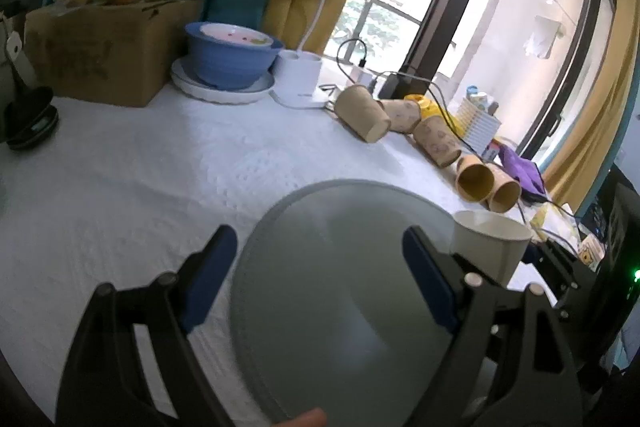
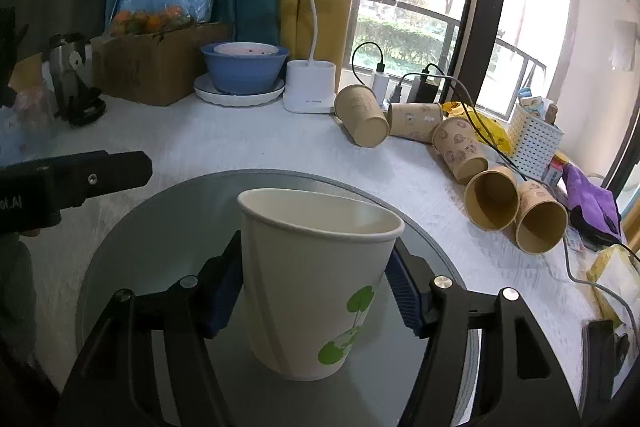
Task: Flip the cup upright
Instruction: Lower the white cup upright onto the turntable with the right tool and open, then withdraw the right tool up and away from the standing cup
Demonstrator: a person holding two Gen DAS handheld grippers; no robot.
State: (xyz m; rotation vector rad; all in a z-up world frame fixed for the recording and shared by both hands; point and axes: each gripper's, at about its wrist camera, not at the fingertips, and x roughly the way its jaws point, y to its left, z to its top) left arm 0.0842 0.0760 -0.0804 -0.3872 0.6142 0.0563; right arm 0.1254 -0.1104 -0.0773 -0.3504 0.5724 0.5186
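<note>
A white paper cup with a green print (image 2: 316,279) stands upright, mouth up, on a round grey plate (image 2: 168,227). My right gripper (image 2: 314,291) has its blue pads against both sides of the cup. The cup also shows in the left wrist view (image 1: 488,243), at the plate's right edge. My left gripper (image 1: 320,279) is open and empty above the grey plate (image 1: 320,307). Its black finger shows in the right wrist view (image 2: 100,175), left of the plate.
Several brown paper cups (image 2: 424,139) lie on their sides at the right on the white tablecloth. A blue bowl on a white plate (image 2: 244,71), a white desk lamp (image 2: 308,91), a cardboard box (image 2: 156,63), a white basket (image 2: 536,139), cables and a purple cloth (image 2: 592,203) stand behind.
</note>
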